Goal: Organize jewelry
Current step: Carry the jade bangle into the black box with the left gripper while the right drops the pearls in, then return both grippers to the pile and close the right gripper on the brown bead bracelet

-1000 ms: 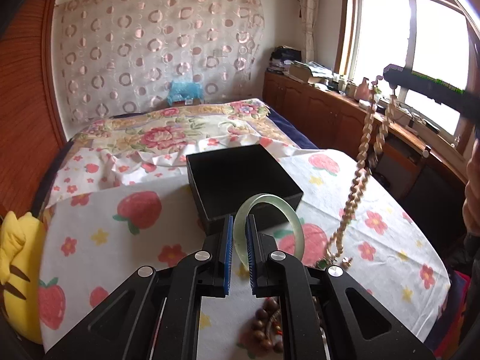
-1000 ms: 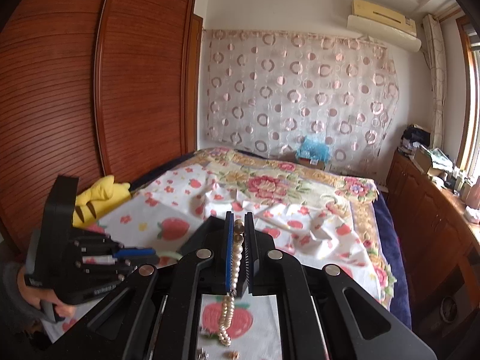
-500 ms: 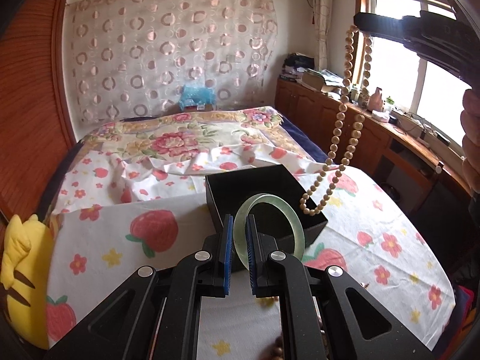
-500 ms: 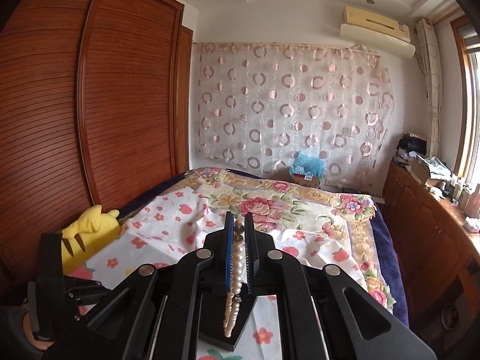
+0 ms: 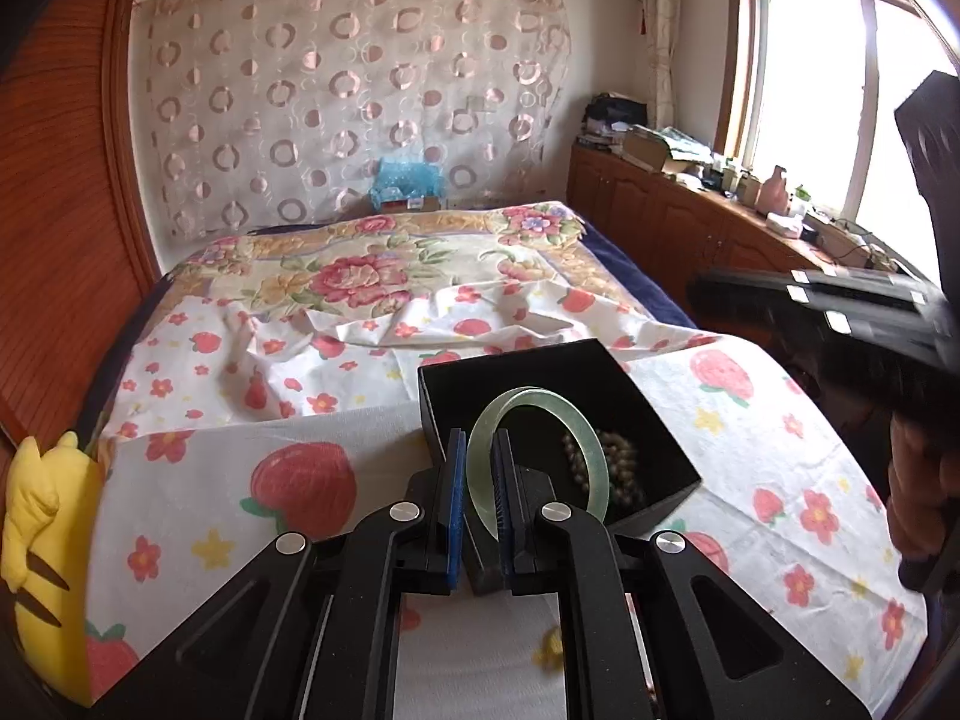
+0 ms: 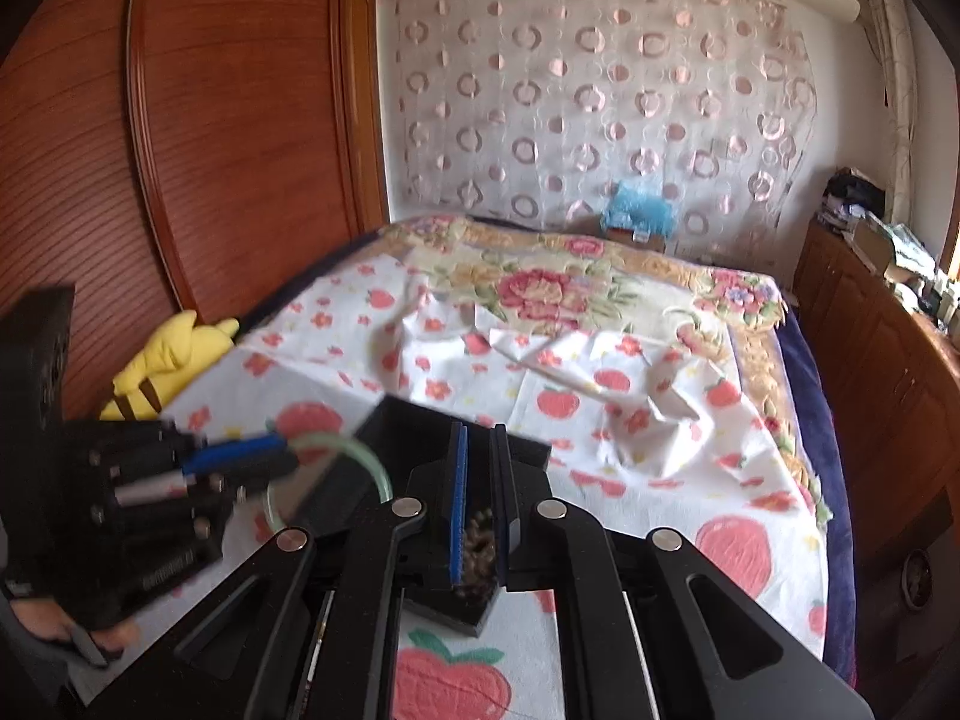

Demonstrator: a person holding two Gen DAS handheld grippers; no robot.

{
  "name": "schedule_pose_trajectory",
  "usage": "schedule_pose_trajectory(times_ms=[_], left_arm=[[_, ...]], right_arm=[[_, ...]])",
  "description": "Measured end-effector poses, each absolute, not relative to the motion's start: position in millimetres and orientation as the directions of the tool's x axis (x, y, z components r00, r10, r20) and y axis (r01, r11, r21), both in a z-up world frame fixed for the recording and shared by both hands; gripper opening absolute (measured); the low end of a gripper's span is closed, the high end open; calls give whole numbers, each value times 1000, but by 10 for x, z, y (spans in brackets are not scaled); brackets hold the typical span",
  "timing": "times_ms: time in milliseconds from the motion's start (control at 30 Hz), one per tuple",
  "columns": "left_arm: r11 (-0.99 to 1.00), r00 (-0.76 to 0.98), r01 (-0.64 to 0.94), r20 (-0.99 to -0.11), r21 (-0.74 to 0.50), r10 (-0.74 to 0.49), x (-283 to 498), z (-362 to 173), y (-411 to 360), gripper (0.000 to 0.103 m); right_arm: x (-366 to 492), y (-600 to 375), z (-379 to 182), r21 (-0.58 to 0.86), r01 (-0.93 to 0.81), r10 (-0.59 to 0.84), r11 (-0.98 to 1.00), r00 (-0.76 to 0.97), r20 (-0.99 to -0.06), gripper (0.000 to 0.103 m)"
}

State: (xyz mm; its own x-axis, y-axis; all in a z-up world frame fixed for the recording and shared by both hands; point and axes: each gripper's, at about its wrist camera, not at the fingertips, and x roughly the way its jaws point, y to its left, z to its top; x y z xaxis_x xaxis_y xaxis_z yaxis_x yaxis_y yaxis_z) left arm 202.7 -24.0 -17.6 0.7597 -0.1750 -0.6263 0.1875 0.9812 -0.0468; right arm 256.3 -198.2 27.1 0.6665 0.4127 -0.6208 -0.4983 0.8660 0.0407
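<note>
Both claws over the black box (image 5: 636, 414) on the bed.
Left claw (image 5: 478, 504) clamps the green bangle (image 5: 594, 450); left view alone shows beads (image 5: 621, 462) inside; right claw (image 6: 478, 504) nearly closed, nothing clearly gripped.

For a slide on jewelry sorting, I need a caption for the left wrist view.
Left gripper holds a pale green bangle upright over a black box containing beads.

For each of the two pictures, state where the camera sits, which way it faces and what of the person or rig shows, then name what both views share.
Left wrist: on the left gripper, facing down the bed toward the curtain; it is shut on the green bangle over the black box; the right gripper shows at right.
Right wrist: on the right gripper, facing the same way; beads lie below its fingers.
Shared: box, bangle, yellow plush.
</note>
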Motion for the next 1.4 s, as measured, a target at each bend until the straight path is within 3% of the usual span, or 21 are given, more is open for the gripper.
schedule_pose_trajectory(times_ms=[467, 600, 1133, 1267, 1300, 1400], left_arm=[[980, 721, 199, -677, -7, -151, 2333, -389, -450, 9], [976, 727, 216, -666, -8, -166, 2130, -351, -428, 23], [966, 729, 257, -652, -24, -210, 972, -433, -218, 38], [970, 735, 240, -647, -35, -205, 773, -473, -74, 49], [972, 736, 233, -645, -41, -204, 721, -490, -31, 51], [974, 737, 219, -644, -58, -204, 613, -535, 69, 59]], right_arm=[[2236, -2373, -154, 55, -483, 399, 874, 649, -648, 9], [2069, -2455, -287, 66, -482, 404, 874, 644, -650, 9], [1230, -2270, -614, 115, -563, 487, 818, 572, -660, 9], [1090, -2143, -627, 133, -585, 512, 800, 551, -659, 9], [1056, -2106, -636, 135, -591, 518, 795, 546, -659, 10], [966, -1990, -676, 140, -609, 530, 781, 527, -665, 25]])
